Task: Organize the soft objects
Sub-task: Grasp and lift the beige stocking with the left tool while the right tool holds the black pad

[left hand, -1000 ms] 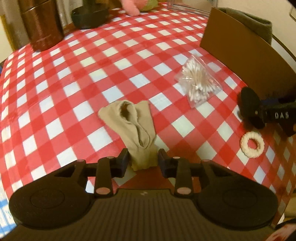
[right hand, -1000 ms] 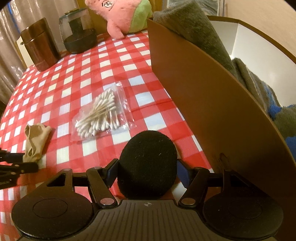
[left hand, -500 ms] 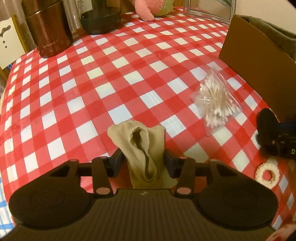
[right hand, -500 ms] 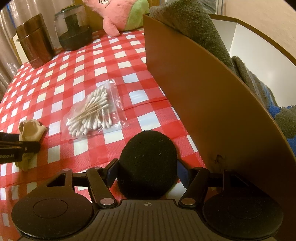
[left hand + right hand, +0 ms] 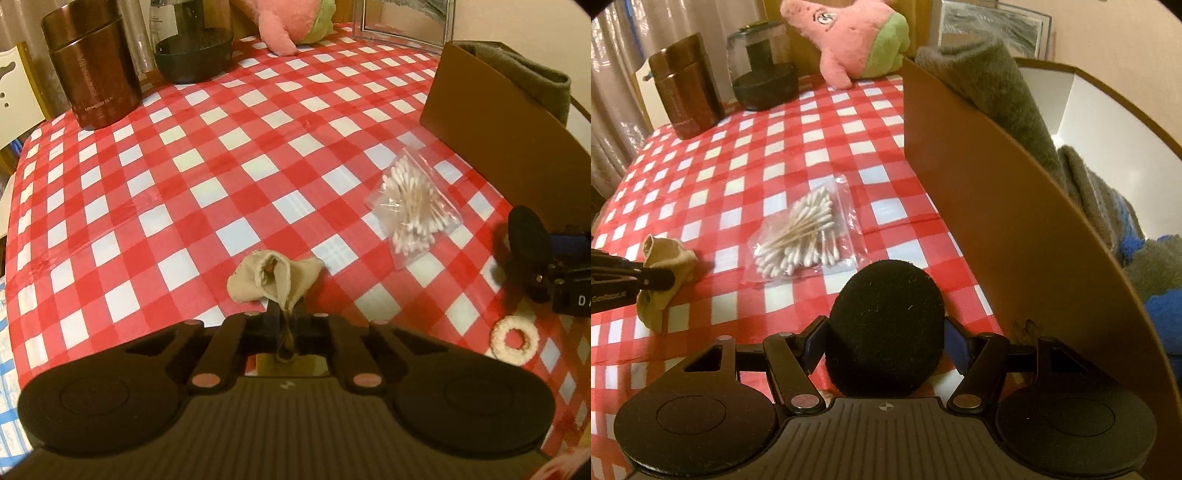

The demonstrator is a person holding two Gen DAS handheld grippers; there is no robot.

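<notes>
The left gripper (image 5: 286, 325) has just been closing, and now its jaws pinch the near end of the beige sock (image 5: 275, 278); the rest of the sock bunches up just beyond the fingertips, above the checked desk (image 5: 207, 166). The right gripper (image 5: 886, 341) holds the round black sponge (image 5: 886, 332) between its fingers, close beside the brown wall of the cardboard box (image 5: 997, 229). A bag of cotton swabs (image 5: 412, 206) lies on the desk between the two grippers. A white fluffy ring (image 5: 515, 339) lies near the sponge.
</notes>
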